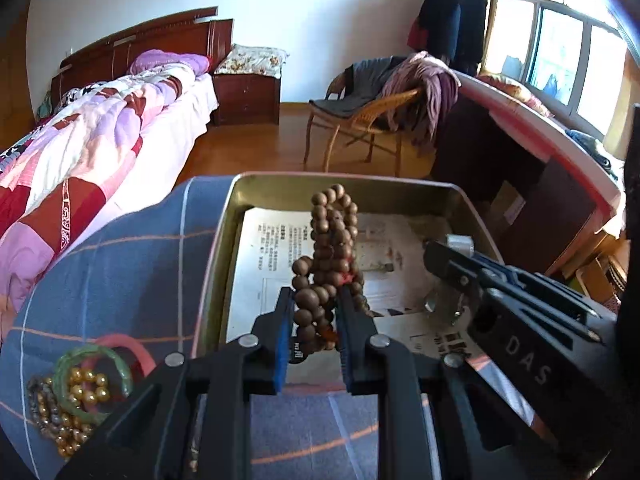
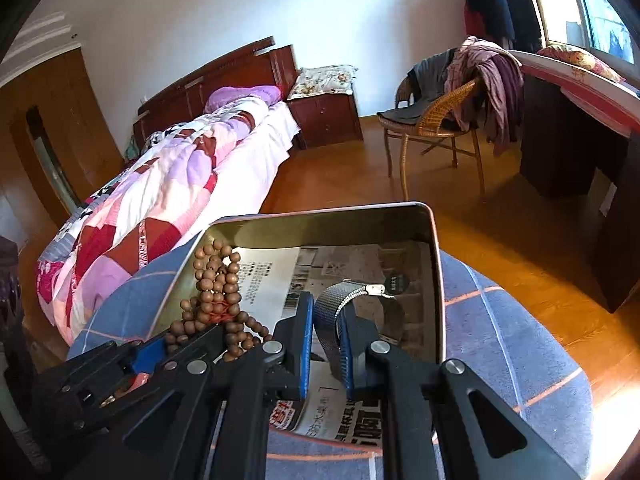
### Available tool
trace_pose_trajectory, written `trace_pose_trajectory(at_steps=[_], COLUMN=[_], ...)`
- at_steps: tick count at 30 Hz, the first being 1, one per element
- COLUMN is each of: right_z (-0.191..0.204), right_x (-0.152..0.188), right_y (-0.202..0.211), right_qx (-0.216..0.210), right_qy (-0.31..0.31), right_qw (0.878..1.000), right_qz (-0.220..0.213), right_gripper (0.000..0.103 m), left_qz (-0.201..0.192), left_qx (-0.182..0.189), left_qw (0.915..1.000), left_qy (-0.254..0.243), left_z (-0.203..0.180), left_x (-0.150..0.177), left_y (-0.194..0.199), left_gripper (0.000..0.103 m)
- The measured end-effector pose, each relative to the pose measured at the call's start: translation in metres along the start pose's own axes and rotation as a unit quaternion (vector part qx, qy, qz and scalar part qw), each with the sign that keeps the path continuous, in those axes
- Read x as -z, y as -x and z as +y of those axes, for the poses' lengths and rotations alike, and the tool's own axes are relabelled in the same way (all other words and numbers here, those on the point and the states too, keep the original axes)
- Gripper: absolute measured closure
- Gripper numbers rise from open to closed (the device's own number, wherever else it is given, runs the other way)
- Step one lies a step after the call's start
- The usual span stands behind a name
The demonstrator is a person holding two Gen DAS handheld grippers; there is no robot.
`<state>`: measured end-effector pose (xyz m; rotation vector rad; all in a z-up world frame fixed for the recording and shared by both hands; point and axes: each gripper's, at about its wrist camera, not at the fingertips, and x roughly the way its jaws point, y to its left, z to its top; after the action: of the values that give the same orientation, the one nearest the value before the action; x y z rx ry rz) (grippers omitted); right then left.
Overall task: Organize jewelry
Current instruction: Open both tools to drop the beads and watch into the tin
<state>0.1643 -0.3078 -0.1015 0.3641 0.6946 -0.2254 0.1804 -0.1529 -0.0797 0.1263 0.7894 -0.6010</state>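
Left gripper (image 1: pixel 312 316): we see its fingers (image 1: pixel 282 320) narrow and clamped on a bundle of brown wooden prayer beads (image 1: pixel 330 256), at centre frame in the left wrist view.
Right gripper (image 2: pixel 326 332): its fingers (image 2: pixel 306 320) are narrow and pinch a grey mesh watch band (image 2: pixel 340 300), lower centre of the right wrist view.
Where the beads are: over the open metal tin (image 1: pixel 224 240), held above its paper lining (image 1: pixel 260 264); whether the lowest loops touch the paper we cannot tell.
Where the band is: also over the tin, toward its right side in the right wrist view, with the silver clasp (image 2: pixel 375 289) at the far end.
Beads, long axis: the bundle runs up the frame away from the fingers, pointing at the tin's far wall; a few loops droop beside the grip.
Band, long axis: it arcs from the fingers up and to the right, with the clasp end leading.
Step in hand: we judge both pieces are being lowered into the tin.
Doing it well: we would bring each piece down inside the walls before letting go, keep the two apart so beads and mesh do not tangle, and lay the beads lengthwise so no loop hangs over the rim.
Left to do: a green bangle (image 1: pixel 94 384), gold beads (image 1: pixel 88 388) and a pink ring (image 1: pixel 128 348) lie on the checked cloth (image 1: pixel 120 264) at lower left.
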Motion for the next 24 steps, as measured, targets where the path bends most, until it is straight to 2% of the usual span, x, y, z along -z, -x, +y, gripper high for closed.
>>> trace_pose_trajectory(at_steps=[1, 3, 4, 5, 7, 9, 12, 18, 24], right_z=[-0.001, -0.002, -0.004, -0.004, -0.006, -0.006, -0.007, 0.001, 0.010], right_x=[0.000, 0.000, 0.000, -0.001, -0.001, -0.004, -0.007, 0.008, 0.047], right_y=[-0.002, -0.005, -0.005, -0.004, 0.007, 0.020, 0.038, 0.091, 0.126], right_qx=[0.000, -0.004, -0.009, -0.015, -0.023, -0.031, -0.040, -0.021, -0.015], right_qy=[0.000, -0.004, -0.008, -0.014, -0.022, -0.025, -0.033, -0.038, -0.036], right_qw=[1.000, 1.000, 1.000, 1.000, 0.999, 0.999, 0.998, 0.996, 0.996], right_qz=[0.005, 0.020, 0.023, 0.020, -0.004, -0.022, -0.035, -0.080, -0.080], right_gripper=[0.089, 0.074, 0.059, 0.044, 0.033, 0.032, 0.032, 0.032, 0.032], left_qz=[0.002, 0.008, 0.010, 0.014, 0.002, -0.021, -0.023, -0.044, -0.037], left_qx=[-0.003, -0.010, -0.016, -0.025, -0.034, -0.035, -0.052, -0.088, -0.066], left_qw=[1.0000, 0.9999, 0.9998, 0.9995, 0.9993, 0.9990, 0.9977, 0.9944, 0.9971], left_qy=[-0.001, -0.004, -0.007, -0.011, -0.012, -0.019, -0.035, -0.039, -0.012], left_z=[-0.001, -0.003, -0.006, -0.008, -0.010, -0.013, -0.019, -0.024, -0.010], left_x=[0.002, -0.002, -0.003, -0.003, -0.003, -0.003, -0.006, 0.003, 0.032], left_y=[0.000, -0.005, -0.006, -0.005, 0.001, 0.014, 0.027, 0.067, 0.099], left_gripper=[0.081, 0.079, 0.067, 0.042, 0.013, 0.011, 0.010, 0.004, 0.004])
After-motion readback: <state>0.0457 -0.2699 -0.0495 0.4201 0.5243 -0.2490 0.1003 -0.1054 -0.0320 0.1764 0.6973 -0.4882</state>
